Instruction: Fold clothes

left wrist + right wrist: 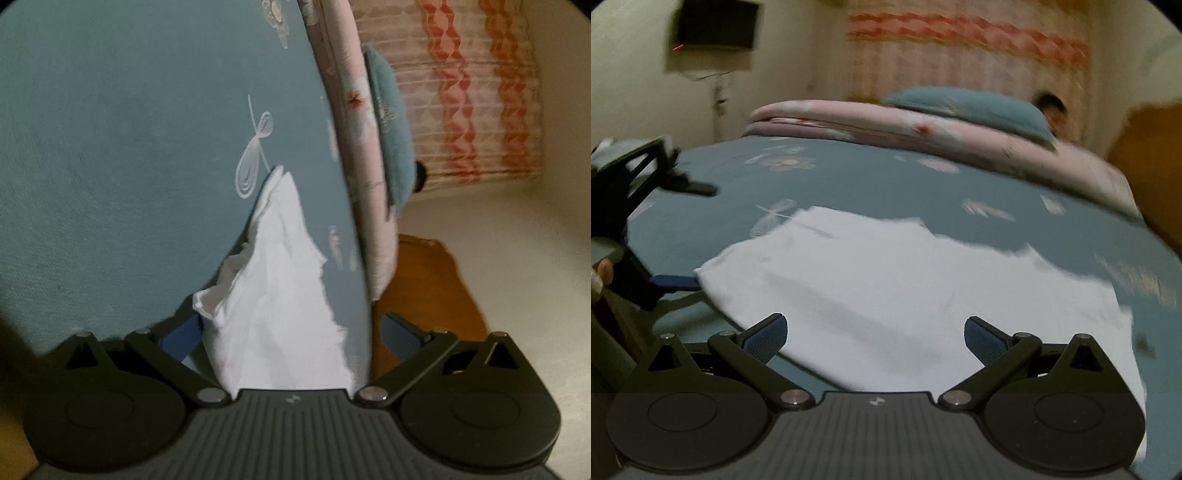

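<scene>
On the blue bedsheet (pixel 886 184) lies a white garment (pixel 905 295), spread mostly flat near the bed's front edge. Right tongs (pixel 875 338) hover over its near hem, jaws wide apart, gripping nothing. Left tongs (pixel 290 332) stand spread around a bunched corner of the cloth; whether they pinch it, I cannot tell. Pink quilt (pixel 923 129) and a blue pillow (pixel 967 107) sit at the far end.

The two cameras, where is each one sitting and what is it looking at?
Left wrist: sits on the left tool, turned sideways along the blue bed sheet; white cloth lies between its open fingers.
Right wrist: sits on the right tool, open, low over the white cloth, facing the curtain; the left tool and a fingertip show at the left edge.
Both share the cloth, sheet, pink quilt, blue pillow and curtain.
</scene>
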